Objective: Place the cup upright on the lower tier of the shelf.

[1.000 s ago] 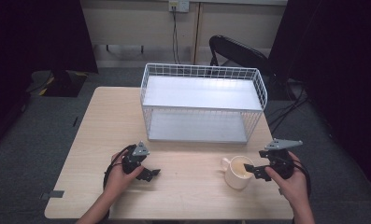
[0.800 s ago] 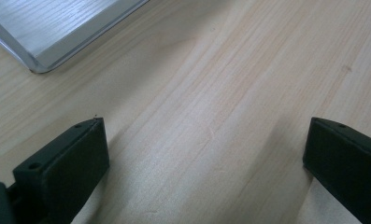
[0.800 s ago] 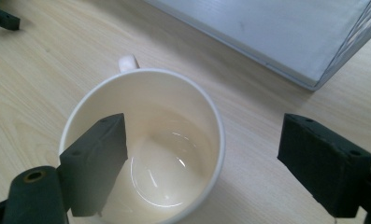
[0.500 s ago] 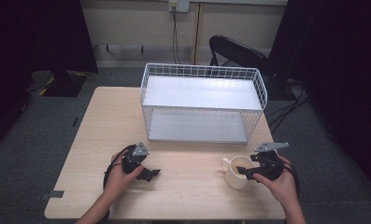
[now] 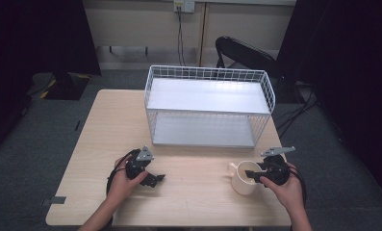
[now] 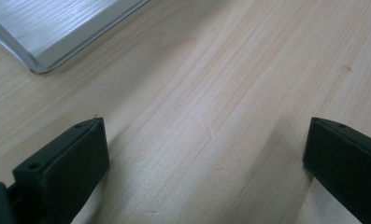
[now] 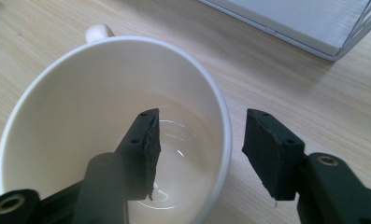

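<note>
A cream mug (image 5: 243, 177) stands upright on the wooden table (image 5: 111, 120) at the front right, its handle pointing left. My right gripper (image 5: 252, 174) straddles the mug's right wall, open, one jaw inside the mug (image 7: 108, 121) and one outside, with a gap to the rim on both sides. The right gripper (image 7: 199, 142) holds nothing. My left gripper (image 5: 156, 179) rests low over the bare table at the front left, its jaws wide open around plain wood. The left gripper (image 6: 204, 154) is empty.
A white wire rack (image 5: 209, 107) with two silver shelves stands at the back middle of the table; its lower shelf corner (image 6: 38, 32) lies ahead of the left gripper. A black chair (image 5: 246, 53) stands behind the table. Bare wood lies between the two hands.
My right gripper has moved left to the mug, and one jaw now sits inside the rim. The left hand and gripper have stayed still.
</note>
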A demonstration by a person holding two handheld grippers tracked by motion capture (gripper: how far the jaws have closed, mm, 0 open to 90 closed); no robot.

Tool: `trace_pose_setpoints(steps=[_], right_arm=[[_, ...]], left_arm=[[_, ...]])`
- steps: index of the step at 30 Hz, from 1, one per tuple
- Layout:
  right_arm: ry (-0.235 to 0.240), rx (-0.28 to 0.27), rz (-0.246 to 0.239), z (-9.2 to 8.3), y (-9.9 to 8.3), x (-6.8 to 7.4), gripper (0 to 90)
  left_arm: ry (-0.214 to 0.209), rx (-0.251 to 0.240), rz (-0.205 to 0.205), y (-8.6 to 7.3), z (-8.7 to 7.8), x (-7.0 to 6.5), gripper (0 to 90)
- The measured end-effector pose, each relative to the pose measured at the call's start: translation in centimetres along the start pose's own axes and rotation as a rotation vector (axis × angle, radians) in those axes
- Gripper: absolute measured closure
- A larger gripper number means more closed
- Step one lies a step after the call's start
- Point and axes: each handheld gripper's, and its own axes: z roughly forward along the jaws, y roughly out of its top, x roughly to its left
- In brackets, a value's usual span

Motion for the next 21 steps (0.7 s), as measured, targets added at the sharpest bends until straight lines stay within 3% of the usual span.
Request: trace_pose_setpoints(steps=[13, 18, 21], right_arm=[[-0.010, 0.020, -0.001, 0.28, 0.10, 0.04, 64.8], [-0.029, 0.015, -0.029, 0.24, 0.22, 0.31, 75.1], [-0.030, 0.014, -0.038, 0.25, 0.26, 0.43, 76.7]], left_arm=[[0.000, 0.001, 0.000, 0.00, 0.00, 0.00, 0.0], [0.000, 0.000, -0.001, 0.00, 0.00, -0.01, 0.0], [0.000, 0.001, -0.001, 0.00, 0.00, 0.00, 0.0]])
